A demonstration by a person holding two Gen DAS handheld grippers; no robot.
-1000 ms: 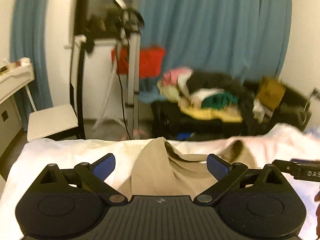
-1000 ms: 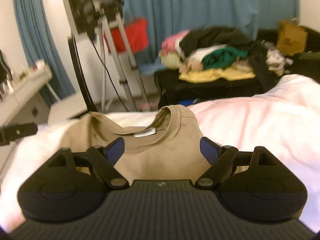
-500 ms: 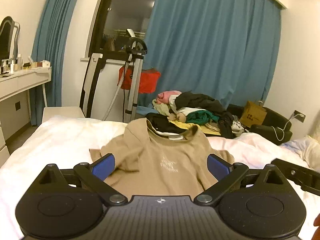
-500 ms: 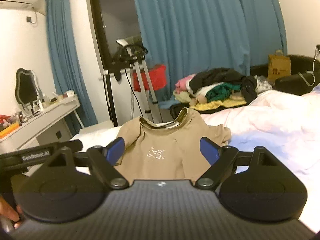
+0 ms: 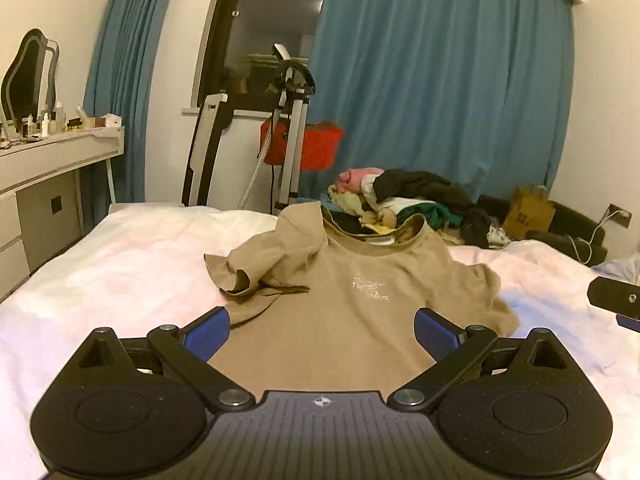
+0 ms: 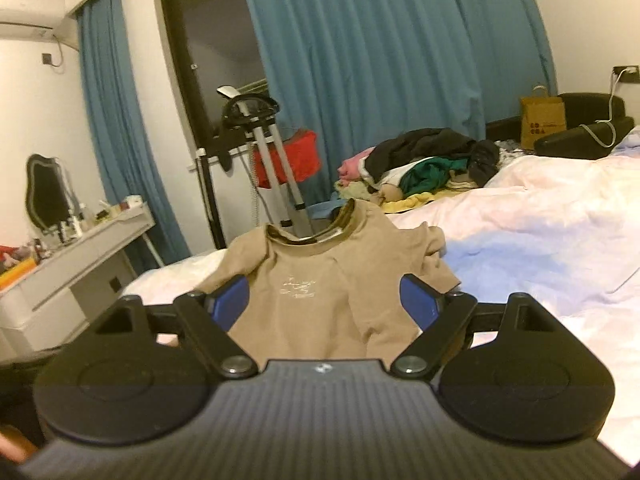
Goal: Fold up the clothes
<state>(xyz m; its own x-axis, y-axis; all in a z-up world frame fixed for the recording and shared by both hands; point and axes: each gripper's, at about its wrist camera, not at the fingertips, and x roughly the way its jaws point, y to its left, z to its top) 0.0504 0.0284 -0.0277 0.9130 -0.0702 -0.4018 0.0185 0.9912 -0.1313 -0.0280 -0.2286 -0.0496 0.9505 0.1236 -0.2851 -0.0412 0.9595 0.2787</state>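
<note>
there, tan t-shirt [image 5: 344, 312] flat on white bed [image 5: 120, 264]

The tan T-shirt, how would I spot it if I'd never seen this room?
Find the big white bed. The tan T-shirt lies spread on it, chest up, with a small pale logo and one sleeve crumpled. Unlike the mixed heap of clothes beyond the bed, it lies alone.

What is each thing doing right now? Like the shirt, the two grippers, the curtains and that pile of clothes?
Shirt: spread front-up on the bed, not folded; one sleeve crumpled.
Left gripper: open, holding nothing.
Right gripper: open, holding nothing.
Bed: covered by a white, slightly wrinkled sheet.
Curtains: drawn across the right side, parted at the dark opening.
Clothes pile: heaped, unfolded.
</note>
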